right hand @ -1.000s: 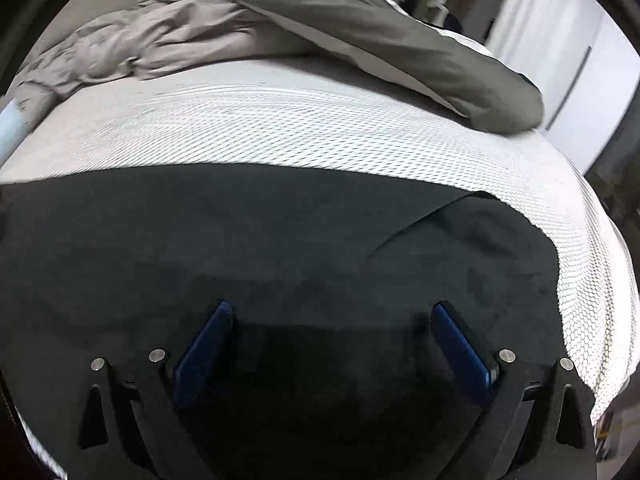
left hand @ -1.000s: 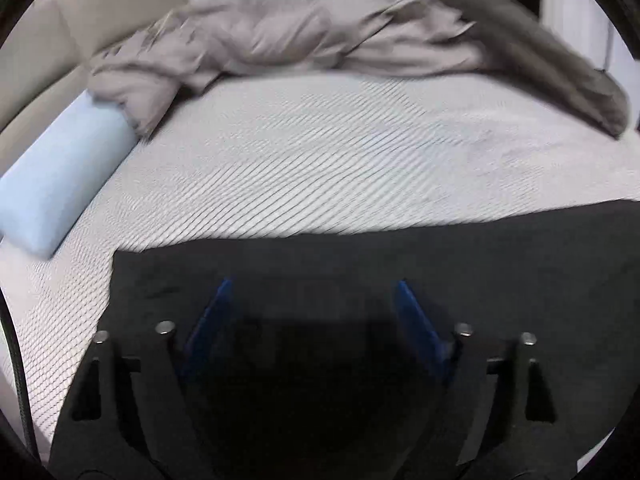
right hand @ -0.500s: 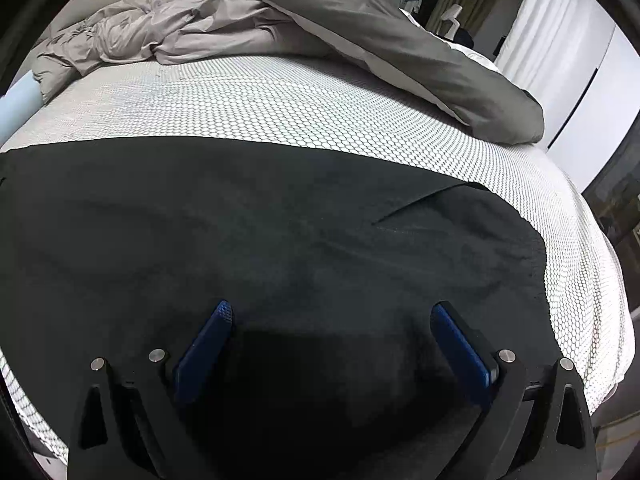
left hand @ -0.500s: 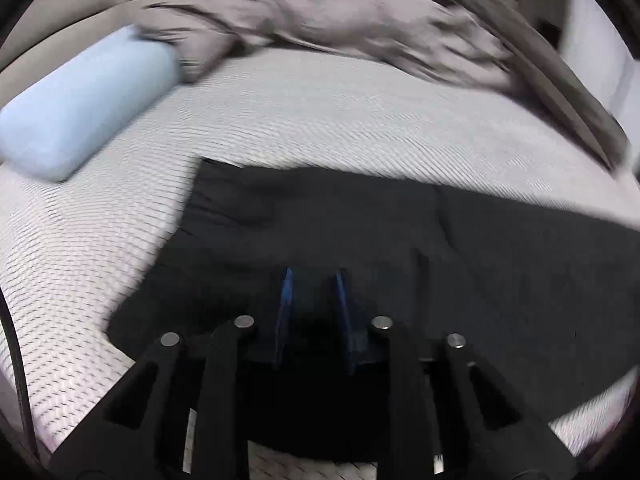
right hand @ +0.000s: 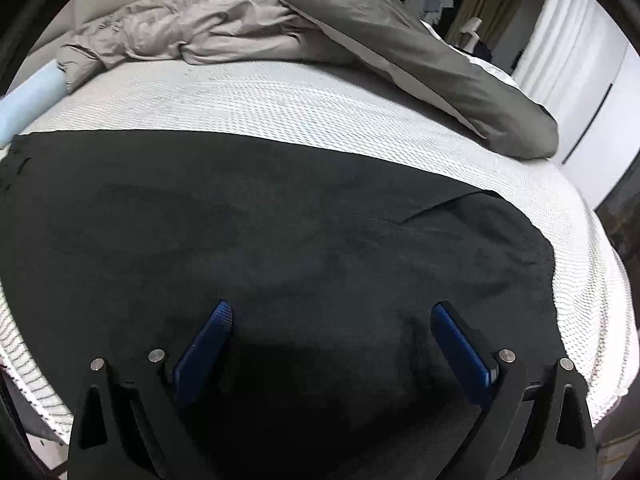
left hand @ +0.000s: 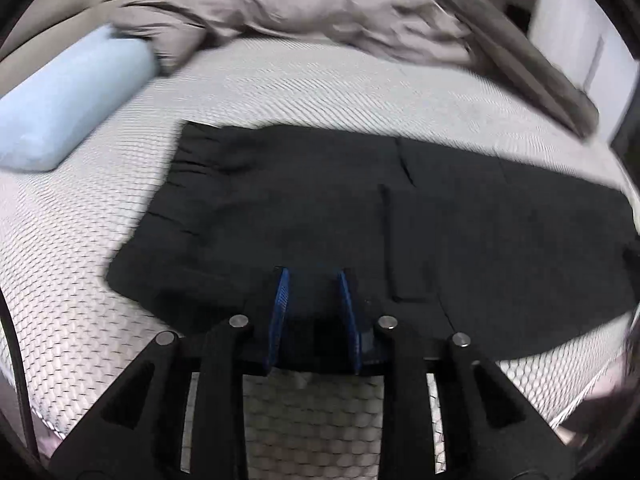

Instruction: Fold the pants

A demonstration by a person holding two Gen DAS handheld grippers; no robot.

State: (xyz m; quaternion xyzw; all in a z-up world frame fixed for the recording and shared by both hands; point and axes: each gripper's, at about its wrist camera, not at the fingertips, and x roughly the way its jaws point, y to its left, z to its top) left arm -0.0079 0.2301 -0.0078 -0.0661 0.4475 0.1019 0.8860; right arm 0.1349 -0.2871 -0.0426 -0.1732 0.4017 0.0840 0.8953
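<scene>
The black pants (left hand: 360,216) lie spread flat across the near part of the bed (left hand: 320,92), lengthwise from left to right, with their near edge along the mattress border. That flat layout likely serves the fold: an edge can be lifted and carried over cleanly.

The left hand-held gripper (left hand: 312,280) has just been closing, and its blue pads now stand narrowly apart with a pinch of the near hem gathered between them, so it appears to have hold of the cloth. The right hand-held gripper (right hand: 332,316) hovers above the dark fabric with its jaws spread wide, gripping nothing, probably waiting to take a second point along the same edge.

Farther back, a crumpled grey duvet (right hand: 280,28) is pushed clear, and a pale blue bolster (left hand: 68,100) sits at the left. No label or writing is legible anywhere.
</scene>
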